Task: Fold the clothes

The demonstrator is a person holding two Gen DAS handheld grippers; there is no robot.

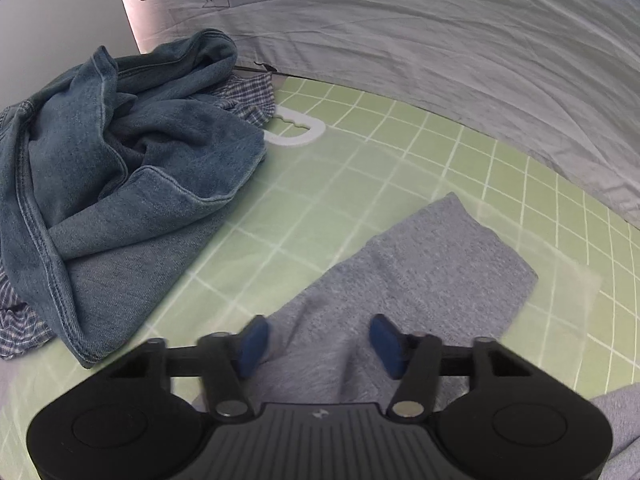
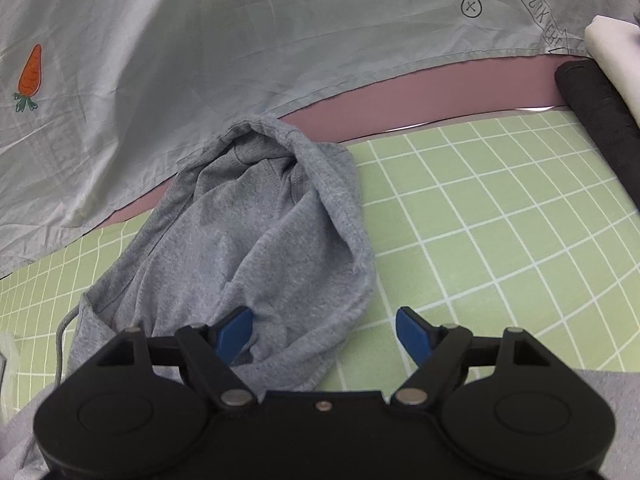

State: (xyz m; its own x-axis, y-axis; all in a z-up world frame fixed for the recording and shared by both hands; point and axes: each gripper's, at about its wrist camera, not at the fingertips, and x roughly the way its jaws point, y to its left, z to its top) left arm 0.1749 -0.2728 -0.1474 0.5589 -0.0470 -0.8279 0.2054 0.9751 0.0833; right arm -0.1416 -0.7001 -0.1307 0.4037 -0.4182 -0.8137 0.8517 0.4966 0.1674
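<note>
A grey hoodie lies on the green grid mat. Its sleeve (image 1: 420, 264) stretches away from my left gripper (image 1: 318, 344), which hovers open over the sleeve's near part, blue pads on either side of it. In the right wrist view the hood (image 2: 256, 232) lies crumpled with its opening facing up, and a drawstring (image 2: 62, 344) trails at its left. My right gripper (image 2: 326, 334) stands open at the hood's near edge, its left pad over the fabric and its right pad over bare mat.
A heap of blue denim (image 1: 120, 160) over a checked garment (image 1: 252, 96) sits at the mat's left, beside a white handle cut-out (image 1: 296, 130). A pale grey sheet (image 2: 200, 60) with a carrot print (image 2: 30, 74) rises behind. Folded black (image 2: 600, 120) and white (image 2: 616, 48) fabrics lie far right.
</note>
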